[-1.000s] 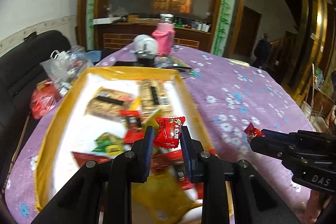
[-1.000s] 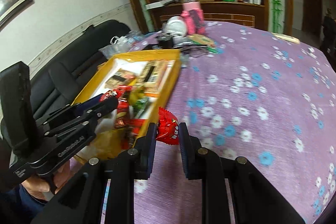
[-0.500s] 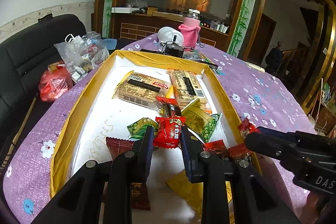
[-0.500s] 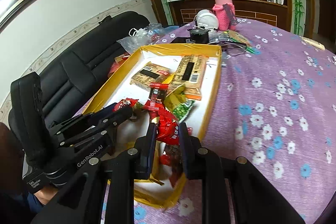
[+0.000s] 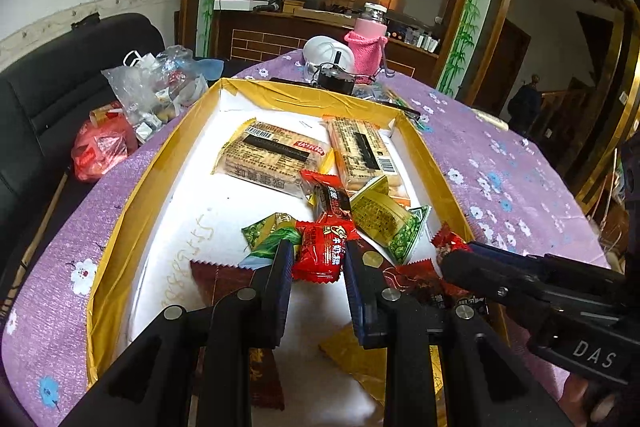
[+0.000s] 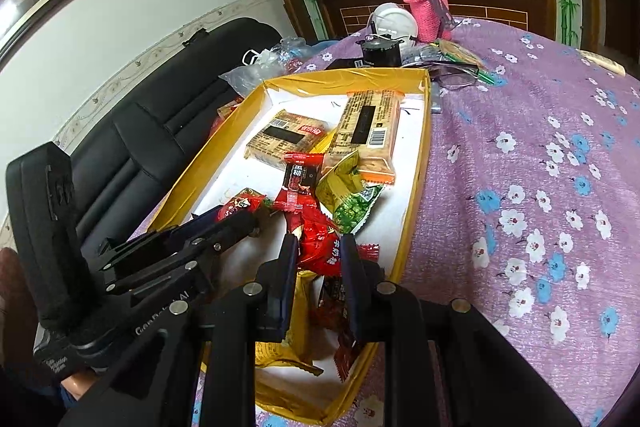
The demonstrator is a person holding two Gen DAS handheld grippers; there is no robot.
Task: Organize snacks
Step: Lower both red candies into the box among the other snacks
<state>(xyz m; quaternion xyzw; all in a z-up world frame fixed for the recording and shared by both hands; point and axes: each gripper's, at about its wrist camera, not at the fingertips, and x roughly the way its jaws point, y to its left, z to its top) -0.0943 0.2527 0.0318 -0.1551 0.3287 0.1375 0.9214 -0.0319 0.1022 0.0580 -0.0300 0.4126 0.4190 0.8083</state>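
Both tongs (each gripping a red snack) now over box.

A shallow yellow box with a white floor lies on the table and holds the snacks. At its far end two long tan biscuit packs lie flat, side by side. Near the middle, a dark red bar wrapper, a yellow-green packet and a green packet lie in a loose heap. One red candy packet is clamped upright over the box. A second red candy packet is clamped over the near right side of the box.
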